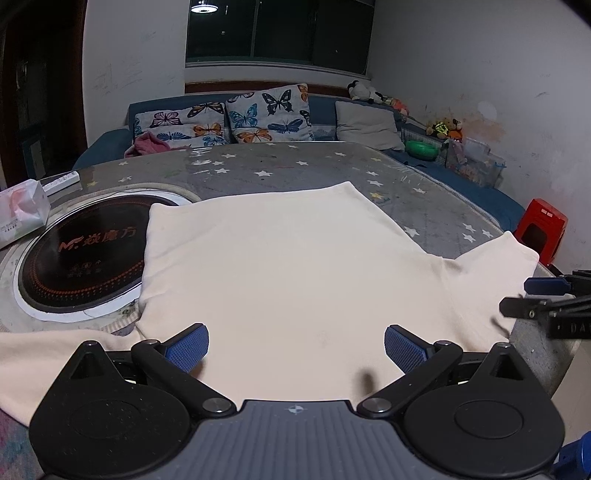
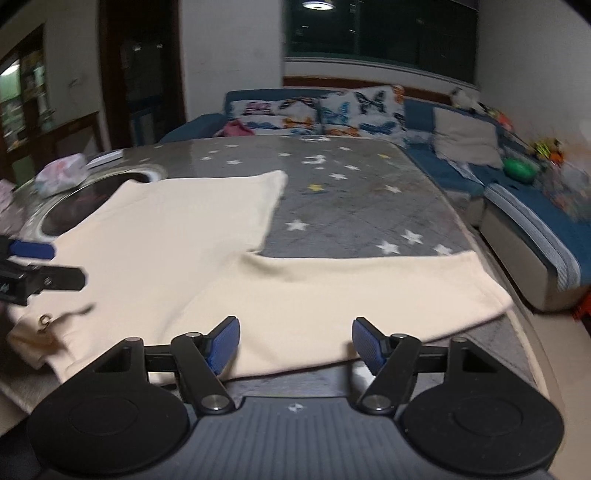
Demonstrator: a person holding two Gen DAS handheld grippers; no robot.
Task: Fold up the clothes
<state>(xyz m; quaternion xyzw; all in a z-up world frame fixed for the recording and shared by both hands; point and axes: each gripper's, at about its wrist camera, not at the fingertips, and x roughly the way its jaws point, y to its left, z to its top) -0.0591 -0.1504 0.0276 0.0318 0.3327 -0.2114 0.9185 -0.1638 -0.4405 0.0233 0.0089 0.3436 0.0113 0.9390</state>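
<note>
The cream garment (image 1: 280, 266) is spread on the surface (image 1: 332, 166) beneath the left claw (image 1: 295, 345) and the right claw (image 2: 295, 341); both are held wide apart, nothing gripped.

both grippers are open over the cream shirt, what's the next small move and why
Probably lower the right gripper and close on the sleeve edge. Its jaws stand apart with nothing between them, and the sleeve lies unfolded, spread flat toward the table edge.

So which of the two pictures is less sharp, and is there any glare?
Right wrist view: smeared by motion, worst at the sofa edge. Left wrist view: sharp; the ceiling lamp reflects in the dark window. Both bend straight lines, fisheye style; the cream garment looks evenly lit.
</note>
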